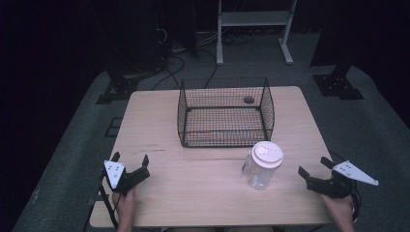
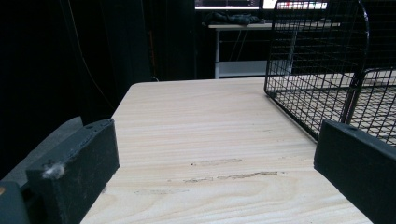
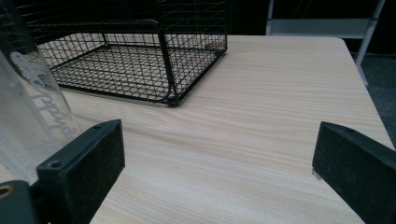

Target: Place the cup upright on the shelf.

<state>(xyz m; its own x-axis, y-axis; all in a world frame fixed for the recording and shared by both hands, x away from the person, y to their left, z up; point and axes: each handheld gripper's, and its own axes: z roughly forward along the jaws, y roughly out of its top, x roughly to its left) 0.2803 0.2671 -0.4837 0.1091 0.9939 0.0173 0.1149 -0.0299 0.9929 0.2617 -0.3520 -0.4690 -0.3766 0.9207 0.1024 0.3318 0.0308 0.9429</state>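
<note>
Near edge of the desk: left hand-held gripper at the front-left corner, jaws spread, nothing between them. Right hand-held gripper at the front-right, jaws spread too, empty, pointing toward a clear plastic jar with a white lid — jar stands upright just front-right of center, near the right gripper but apart from it. Behind the jar, a black wire basket sits mid-desk. Farther back on the floor — cables and a white rack.
</note>
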